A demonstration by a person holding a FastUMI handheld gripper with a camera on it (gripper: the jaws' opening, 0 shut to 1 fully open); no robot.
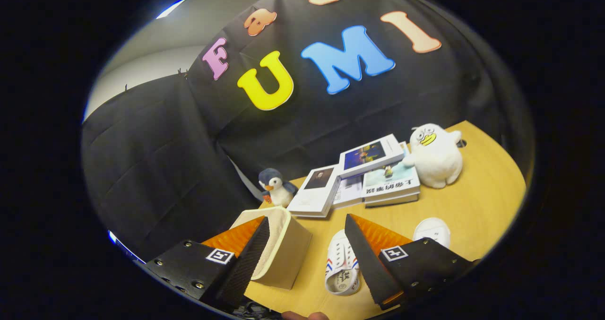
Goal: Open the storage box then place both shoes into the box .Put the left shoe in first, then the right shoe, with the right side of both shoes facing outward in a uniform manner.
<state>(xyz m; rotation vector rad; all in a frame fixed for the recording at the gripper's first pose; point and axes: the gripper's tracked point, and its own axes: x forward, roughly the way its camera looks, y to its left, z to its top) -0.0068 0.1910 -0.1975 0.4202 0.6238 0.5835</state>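
Note:
My gripper (306, 220) is open, its fingers wide apart and holding nothing. A cream storage box (288, 251) stands on the wooden table (477, 202), just ahead of the left finger, which hides part of it. Its rim and pale inside show near that fingertip; I cannot tell whether a lid is on it. A white shoe with red and blue stripes (341, 263) lies on the table between the fingers, close against the right finger, its opening toward me. A second white shoe (432, 230) lies beyond the right finger, partly hidden by it.
Beyond the shoes lie several white books (368, 178) in a loose pile. A small grey penguin plush (276, 187) stands left of them and a large white duck plush (435, 157) right of them. The black cloth wall closes the back.

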